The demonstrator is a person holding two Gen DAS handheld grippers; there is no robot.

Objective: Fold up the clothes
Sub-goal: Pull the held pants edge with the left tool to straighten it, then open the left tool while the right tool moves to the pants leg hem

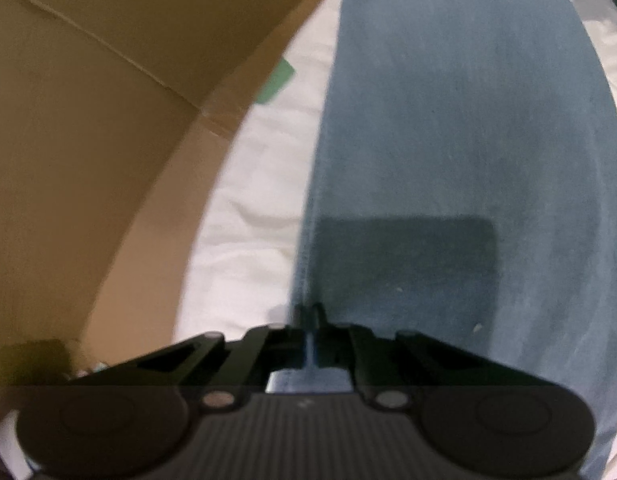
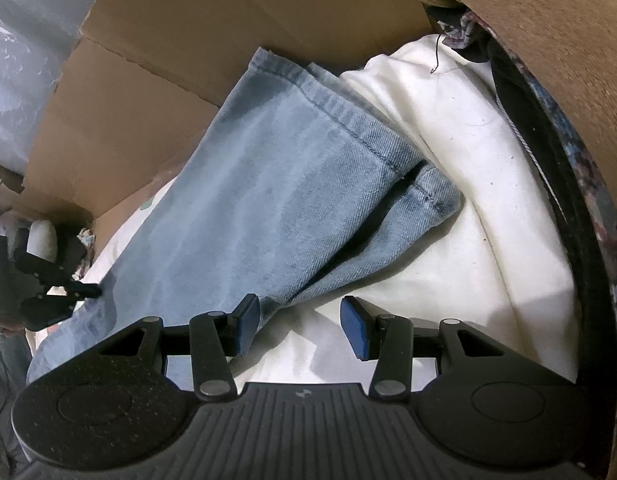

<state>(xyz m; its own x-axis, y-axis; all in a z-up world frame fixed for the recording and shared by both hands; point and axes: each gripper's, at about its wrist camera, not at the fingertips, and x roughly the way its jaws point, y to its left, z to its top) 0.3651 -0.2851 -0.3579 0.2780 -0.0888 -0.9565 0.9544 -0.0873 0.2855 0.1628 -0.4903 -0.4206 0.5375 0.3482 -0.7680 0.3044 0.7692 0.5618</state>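
Left hand-held gripper, bottom centre, jaws clamped on the jeans edge. Right hand-held gripper half open, holding nothing, jeans beside its left pad. One pair of jeans on white sheet, cardboard box upper left.

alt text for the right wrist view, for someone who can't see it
The right claw hangs open over the edge of a pair of light blue jeans lying on a white sheet. At far left the left claw pinches the jeans' edge; a cardboard box stands behind.
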